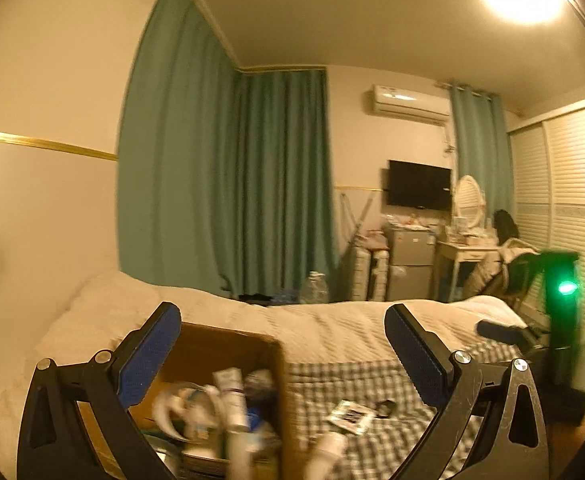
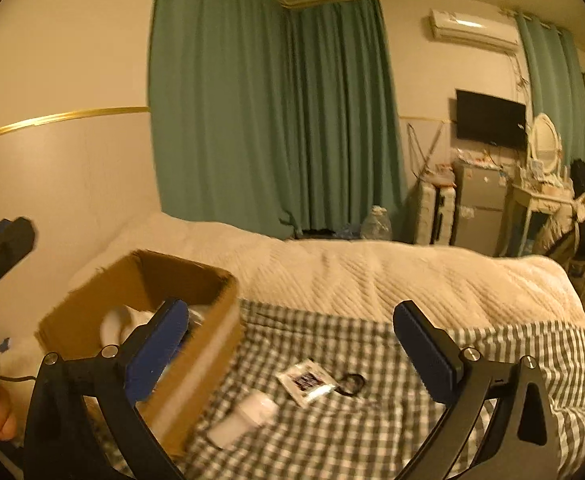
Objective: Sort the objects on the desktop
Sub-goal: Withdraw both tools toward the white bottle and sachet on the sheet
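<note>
1. Both grippers, left gripper (image 1: 282,350) and right gripper (image 2: 290,344), hold their blue pads spread wide with nothing between them.
2. Beneath them, an open cardboard box (image 2: 196,344) of blurred tubes and bottles sits on the checked blanket (image 2: 372,420).
3. Just beside it lie a white bottle (image 2: 248,414), a printed sachet (image 2: 306,380) and a black hair tie (image 2: 352,383).
4. Farther off hang green curtains (image 2: 272,120).
</note>
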